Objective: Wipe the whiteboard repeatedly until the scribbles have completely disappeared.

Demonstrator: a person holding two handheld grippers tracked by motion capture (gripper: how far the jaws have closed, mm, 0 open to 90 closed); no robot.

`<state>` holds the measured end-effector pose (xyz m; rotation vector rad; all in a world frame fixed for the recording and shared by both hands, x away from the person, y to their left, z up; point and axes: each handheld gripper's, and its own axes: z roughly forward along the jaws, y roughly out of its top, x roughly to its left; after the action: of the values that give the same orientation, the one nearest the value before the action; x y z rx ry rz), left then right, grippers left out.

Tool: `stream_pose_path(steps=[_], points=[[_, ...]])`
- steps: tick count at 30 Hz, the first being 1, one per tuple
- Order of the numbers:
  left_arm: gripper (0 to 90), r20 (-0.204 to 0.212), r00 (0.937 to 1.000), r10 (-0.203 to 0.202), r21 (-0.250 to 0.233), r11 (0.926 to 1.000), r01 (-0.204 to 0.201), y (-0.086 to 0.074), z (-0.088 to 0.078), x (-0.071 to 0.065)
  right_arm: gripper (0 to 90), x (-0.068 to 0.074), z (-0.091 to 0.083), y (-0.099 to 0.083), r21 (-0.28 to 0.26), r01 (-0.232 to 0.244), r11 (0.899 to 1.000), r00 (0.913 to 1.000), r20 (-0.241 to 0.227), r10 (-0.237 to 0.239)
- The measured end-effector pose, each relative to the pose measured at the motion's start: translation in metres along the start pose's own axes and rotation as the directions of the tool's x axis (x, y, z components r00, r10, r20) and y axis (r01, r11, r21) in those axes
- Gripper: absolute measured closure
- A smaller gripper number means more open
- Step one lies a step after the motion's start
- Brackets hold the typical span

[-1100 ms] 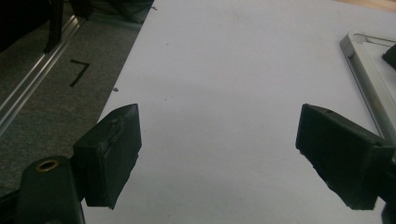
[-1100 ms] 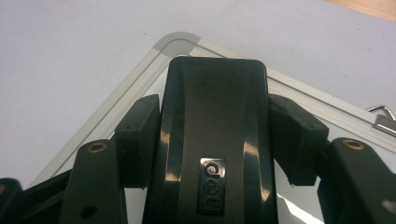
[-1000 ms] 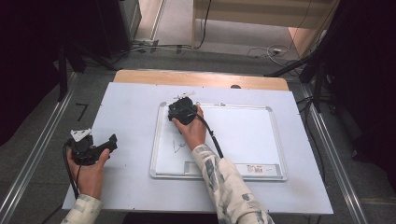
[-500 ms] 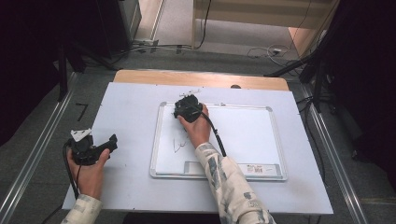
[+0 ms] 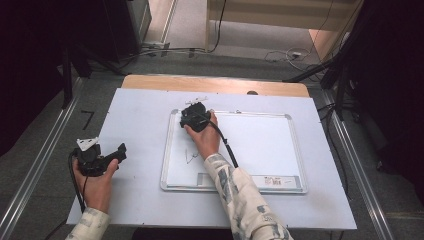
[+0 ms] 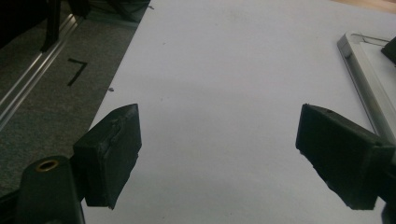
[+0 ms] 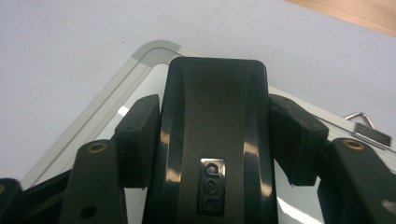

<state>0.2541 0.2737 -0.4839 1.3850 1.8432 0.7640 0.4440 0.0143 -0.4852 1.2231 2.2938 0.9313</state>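
The right gripper (image 5: 196,116) has its jaws clamped on a black whiteboard eraser (image 7: 215,140) at the whiteboard's (image 5: 260,150) near-left top corner; the left gripper (image 5: 100,157) rests on the worktop (image 5: 140,115), jaws wide apart, holding nothing.

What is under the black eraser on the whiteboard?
The eraser, held by the right tool, rests near the whiteboard corner. The surface directly beneath it is covered.

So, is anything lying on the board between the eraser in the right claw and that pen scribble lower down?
Nothing visible does. The right claw grips the black eraser at the whiteboard's upper left corner, and the scribble lies below it, beside the wrist, with bare white surface between them.
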Motion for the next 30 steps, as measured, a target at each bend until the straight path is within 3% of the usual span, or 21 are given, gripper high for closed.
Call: stream_pose_path(steps=[12,18,30], points=[[14.9,0.003,1.0000,0.002,-0.001,1.0000,-0.002,0.000,0.001,0.000,36.5,0.023,0.003,0.002,-0.002,0.023,1.000,0.9987,-0.044,-0.023],[14.9,0.002,1.0000,0.002,0.002,1.0000,-0.002,0.000,0.000,0.001,36.6,0.017,0.005,0.005,-0.008,0.021,1.000,0.9986,-0.049,-0.021],[14.9,0.002,1.0000,0.002,0.003,1.0000,-0.002,0.000,0.000,0.002,36.9,-0.013,0.001,0.004,0.010,0.004,1.000,0.9999,0.010,-0.005]])
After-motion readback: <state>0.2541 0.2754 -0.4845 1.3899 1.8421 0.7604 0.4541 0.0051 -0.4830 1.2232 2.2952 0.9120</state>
